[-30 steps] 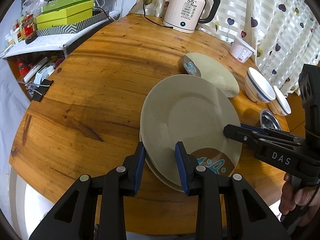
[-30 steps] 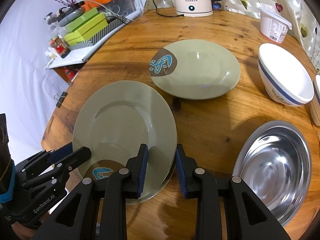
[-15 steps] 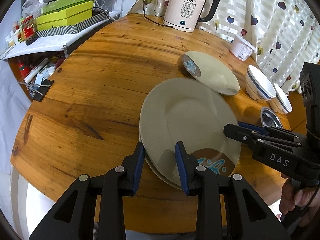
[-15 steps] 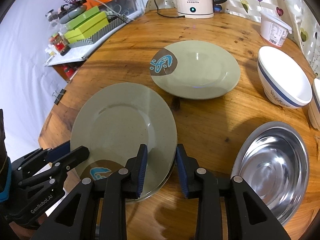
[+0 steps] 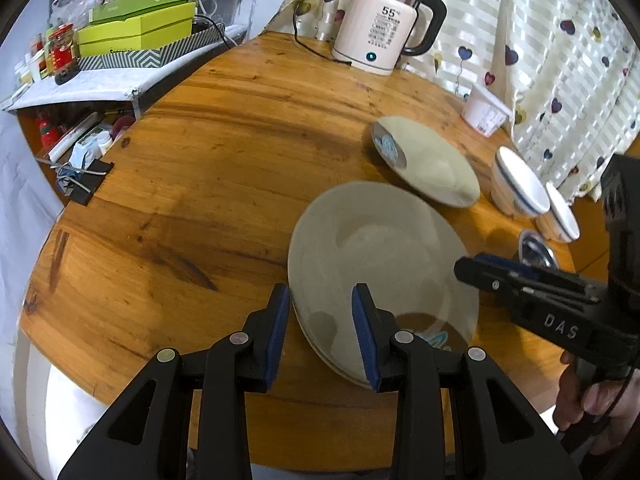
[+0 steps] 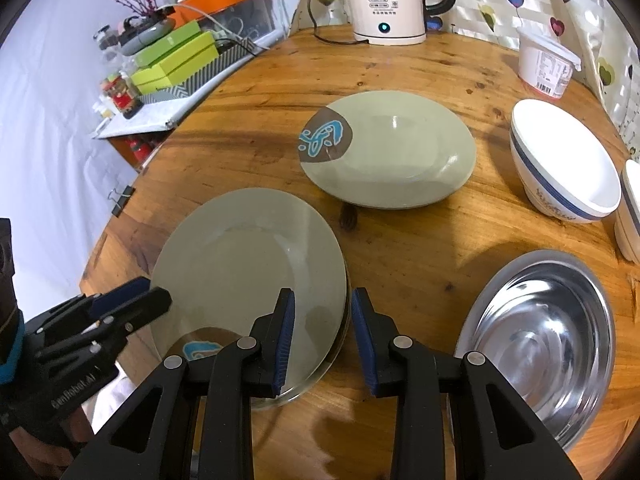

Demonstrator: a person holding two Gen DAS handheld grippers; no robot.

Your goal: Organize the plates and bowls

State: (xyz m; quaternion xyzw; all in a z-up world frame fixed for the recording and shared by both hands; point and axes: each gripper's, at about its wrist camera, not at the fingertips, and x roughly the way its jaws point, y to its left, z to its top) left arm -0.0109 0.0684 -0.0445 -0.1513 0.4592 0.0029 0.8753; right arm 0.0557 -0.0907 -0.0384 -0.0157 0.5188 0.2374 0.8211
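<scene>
Two stacked grey-green plates [image 5: 380, 264] sit near the front of the round wooden table [image 5: 224, 168]; they also show in the right wrist view [image 6: 248, 272]. My left gripper [image 5: 322, 320] straddles the stack's left rim with its jaws a plate-rim apart, clamping nothing. My right gripper [image 6: 323, 332] straddles the right rim the same way. A third grey-green plate [image 6: 390, 160] with a brown and blue patch lies farther back. A white bowl with a blue stripe [image 6: 564, 176] and a steel bowl [image 6: 536, 332] are at the right.
A white electric kettle [image 5: 382, 36] stands at the table's back edge with a white tub [image 6: 546, 66] to its right. A second white bowl [image 5: 560, 216] sits at the far right. Green boxes [image 5: 140, 28] fill a side shelf on the left. Curtains hang behind.
Both grippers have drawn back a little from the stacked plates. The plates have stayed in place on the table.
</scene>
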